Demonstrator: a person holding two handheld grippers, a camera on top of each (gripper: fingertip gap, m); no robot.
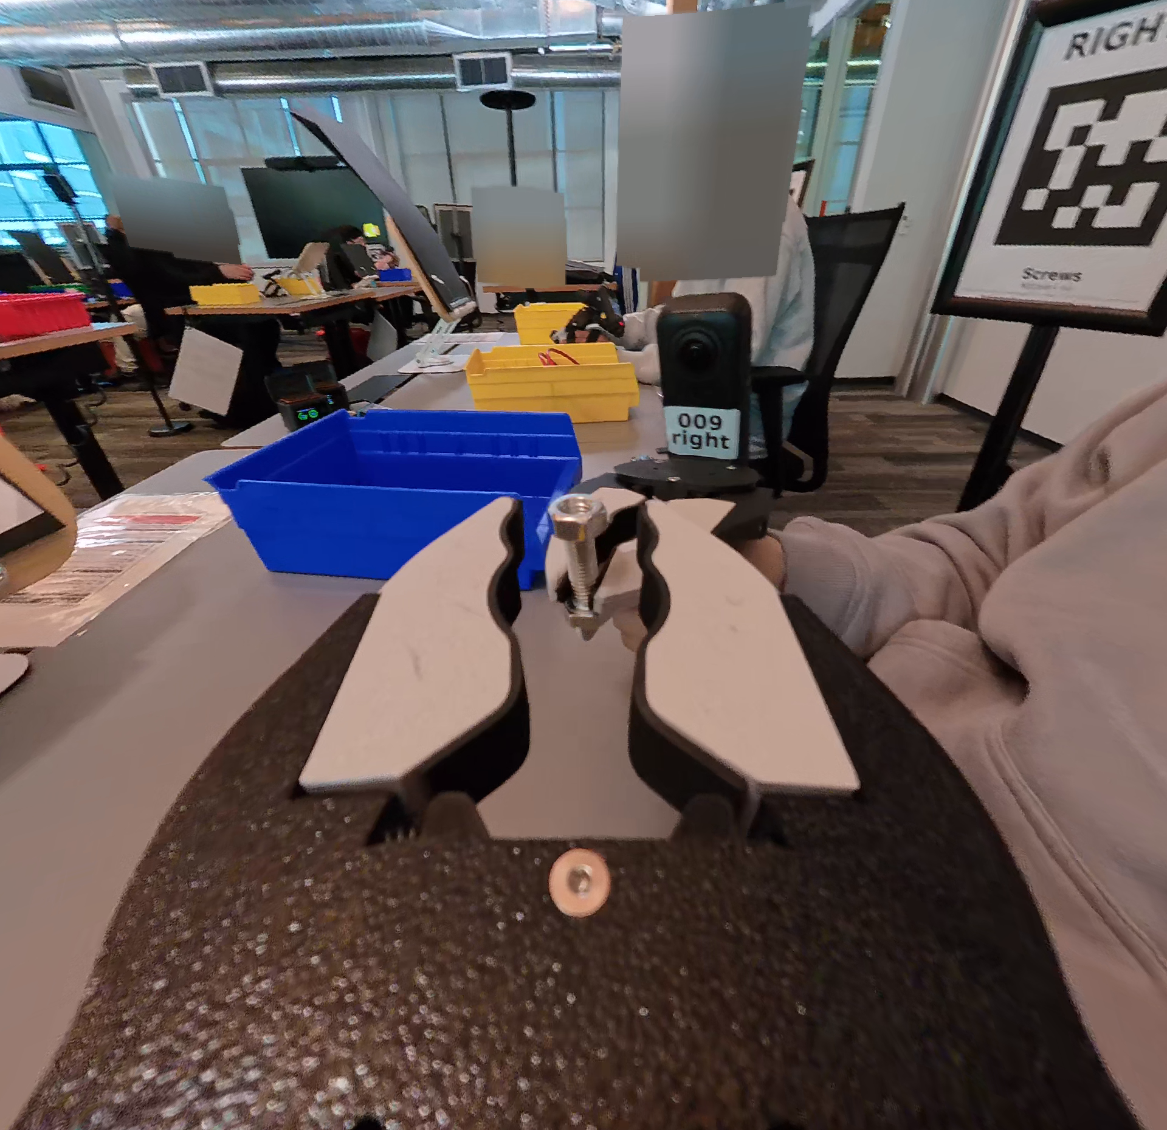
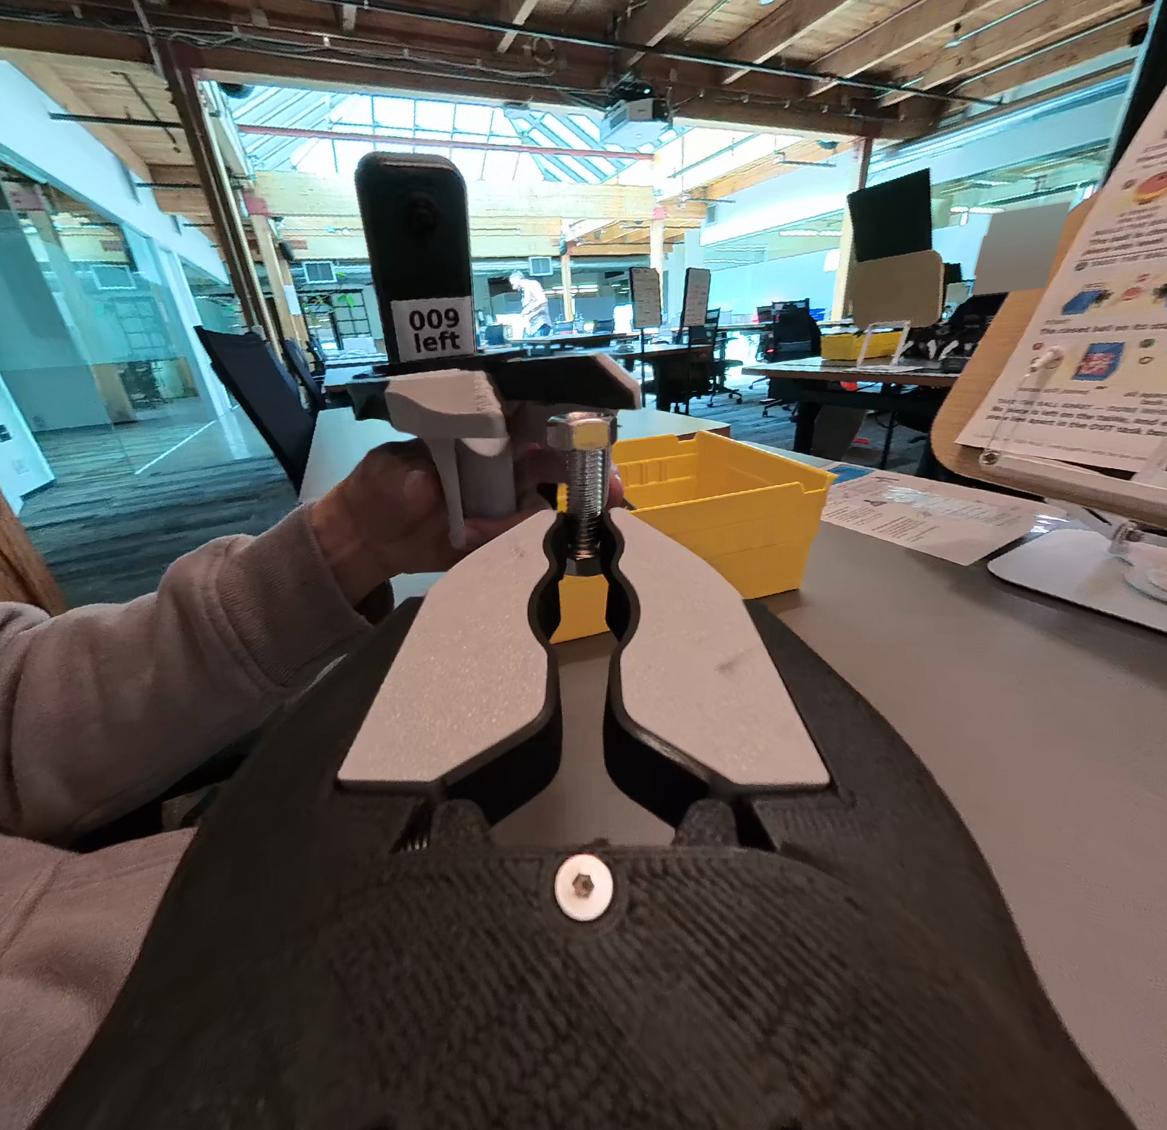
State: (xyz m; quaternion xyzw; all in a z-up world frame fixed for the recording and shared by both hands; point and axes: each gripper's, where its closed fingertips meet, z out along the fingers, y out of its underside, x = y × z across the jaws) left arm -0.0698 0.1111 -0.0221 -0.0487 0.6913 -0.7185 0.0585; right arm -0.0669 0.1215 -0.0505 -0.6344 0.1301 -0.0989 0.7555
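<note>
A silver bolt (image 1: pixel 578 569) stands upright with a hex nut (image 1: pixel 576 517) at its top end. My right gripper (image 2: pixel 582 522) is shut on the bolt's lower end (image 2: pixel 584 531); the nut (image 2: pixel 581 431) rises above its fingertips. In the left wrist view the right gripper (image 1: pixel 584 591) shows from the front, clamping the bolt's lower end. My left gripper (image 1: pixel 578 513) is open. The nut stands between its pads with a gap on each side. Its grey fingers (image 2: pixel 445 398) show above and behind the bolt in the right wrist view, held by a hand (image 2: pixel 391 506).
A blue bin (image 1: pixel 391 487) sits on the grey table (image 1: pixel 189 626) just beyond my left fingers. A yellow bin (image 2: pixel 713 518) stands behind the bolt in the right wrist view. A tilted instruction board (image 2: pixel 1073 316), a paper sheet (image 2: pixel 928 518) and a marker sign (image 1: pixel 1073 152) stand nearby. Left and right tips are no more than a few centimetres apart.
</note>
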